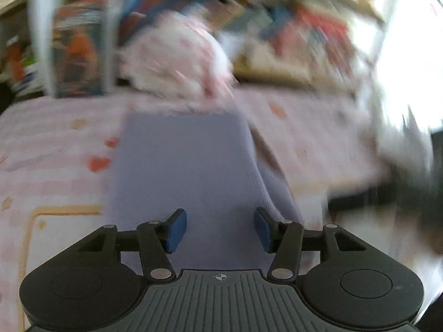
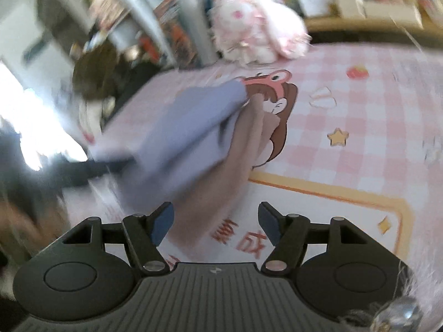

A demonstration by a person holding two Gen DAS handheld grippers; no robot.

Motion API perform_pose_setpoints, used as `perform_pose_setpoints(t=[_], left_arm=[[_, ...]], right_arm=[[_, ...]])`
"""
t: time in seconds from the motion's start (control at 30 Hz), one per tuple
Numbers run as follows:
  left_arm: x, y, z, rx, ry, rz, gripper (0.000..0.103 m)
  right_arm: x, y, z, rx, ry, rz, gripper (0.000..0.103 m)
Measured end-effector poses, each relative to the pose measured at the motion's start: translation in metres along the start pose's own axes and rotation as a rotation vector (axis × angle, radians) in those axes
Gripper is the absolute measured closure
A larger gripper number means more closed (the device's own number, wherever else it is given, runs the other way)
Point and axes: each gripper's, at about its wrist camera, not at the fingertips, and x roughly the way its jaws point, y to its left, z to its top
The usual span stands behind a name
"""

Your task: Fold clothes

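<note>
Left wrist view first: the left gripper (image 1: 220, 229) has its blue pads spread apart with nothing pinched, and the lavender garment (image 1: 182, 166) lies flat right under and ahead of it, running away toward a fuzzy pink plush toy (image 1: 177, 55) far ahead. To the left of the claw there's just pink checked tablecloth (image 1: 55, 144). Pretty blurry overall.

Right wrist view: the right gripper (image 2: 216, 227) is spread too, gripping nothing. The garment (image 2: 177, 132) sits ahead and to its left, bunched over a brownish cloth. A cartoon print (image 2: 279, 102) peeks out straight ahead, with the plush (image 2: 257, 30) beyond it.
</note>
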Motion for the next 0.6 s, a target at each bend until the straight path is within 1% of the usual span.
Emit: perform_pose_setpoints(t=[0.03,0.07,0.1,0.13,0.17,0.2,0.23,0.27,0.37,0.47,0.6], left_arm=[[0.007,-0.008,-0.008,0.062,0.021,0.008,0.048],[0.006,-0.012,-0.015,0.095,0.0,0.017,0.048],[0.005,-0.01,-0.016,0.085,-0.007,0.008,0.048],[0.003,-0.006,-0.016,0.067,-0.01,-0.005,0.047],[0.004,-0.001,-0.014,0.043,-0.007,-0.022,0.046],[0.005,0.003,-0.012,0.024,-0.003,-0.037,0.046],[0.005,0.005,-0.011,0.021,0.0,-0.045,0.046],[0.005,0.005,-0.012,0.036,0.001,-0.047,0.046],[0.004,0.0,-0.014,0.097,-0.002,-0.04,0.046],[0.005,0.001,-0.015,0.092,-0.008,-0.039,0.046],[0.006,0.001,-0.015,0.106,-0.01,-0.04,0.045]], right_arm=[[0.001,-0.005,0.002,0.077,-0.019,0.025,0.041],[0.003,-0.011,0.004,0.154,-0.04,0.048,0.047],[0.005,-0.014,0.006,0.211,-0.058,0.061,0.053],[0.009,-0.016,0.009,0.246,-0.069,0.058,0.063],[0.014,-0.015,0.012,0.265,-0.075,0.041,0.069],[0.019,-0.014,0.015,0.268,-0.075,0.022,0.072],[0.025,-0.01,0.018,0.25,-0.069,0.003,0.078],[0.031,-0.007,0.021,0.233,-0.062,-0.017,0.082],[0.047,0.0,0.03,0.202,-0.057,-0.06,0.085],[0.06,0.0,0.039,0.216,-0.066,-0.069,0.085],[0.076,-0.004,0.05,0.226,-0.047,-0.086,0.084]])
